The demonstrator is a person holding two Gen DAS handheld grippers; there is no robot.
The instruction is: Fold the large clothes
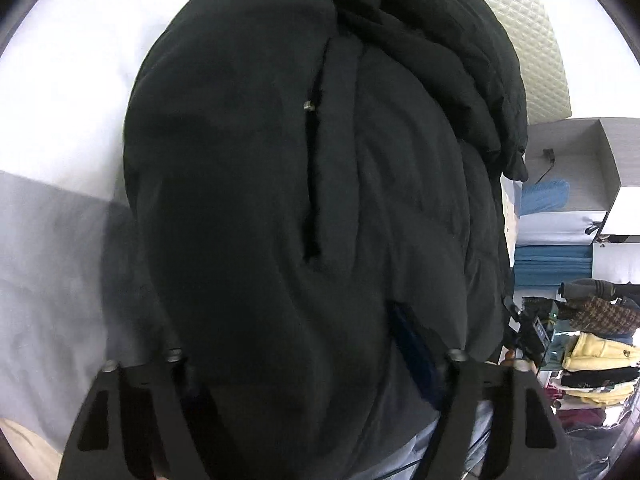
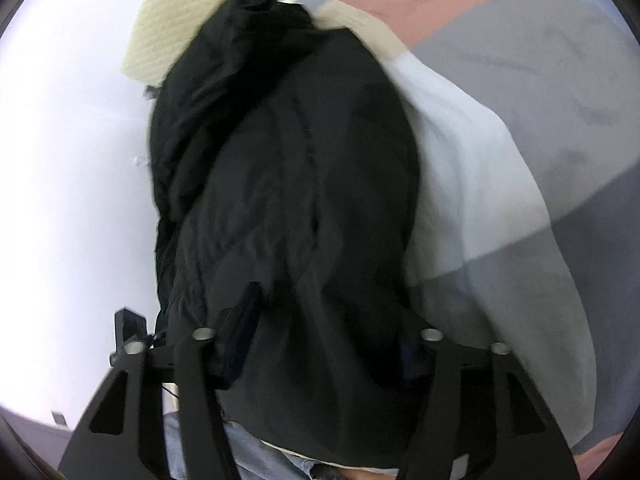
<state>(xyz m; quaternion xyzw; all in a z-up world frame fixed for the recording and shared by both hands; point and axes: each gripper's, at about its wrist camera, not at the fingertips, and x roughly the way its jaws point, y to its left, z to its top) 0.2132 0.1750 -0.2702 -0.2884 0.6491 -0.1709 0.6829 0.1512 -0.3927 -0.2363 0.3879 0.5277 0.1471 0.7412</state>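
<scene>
A big black padded jacket [image 1: 288,184] fills the left wrist view, bunched and hanging over a bed. It also fills the right wrist view [image 2: 288,184]. My left gripper [image 1: 316,364] has its jaws wide apart with a thick wad of the jacket between them; its fingertips are hidden in the cloth. My right gripper [image 2: 320,344] stands the same way, jaws wide with jacket cloth bunched between them. A dark blue finger pad [image 2: 244,340] shows against the cloth on its left side.
A bed cover [image 2: 520,184] in white, grey and pink patches lies under the jacket. A quilted cream headboard [image 1: 532,44] stands behind. At the right are a white shelf [image 1: 608,160], blue cloth [image 1: 548,268] and a stack of folded clothes [image 1: 596,364].
</scene>
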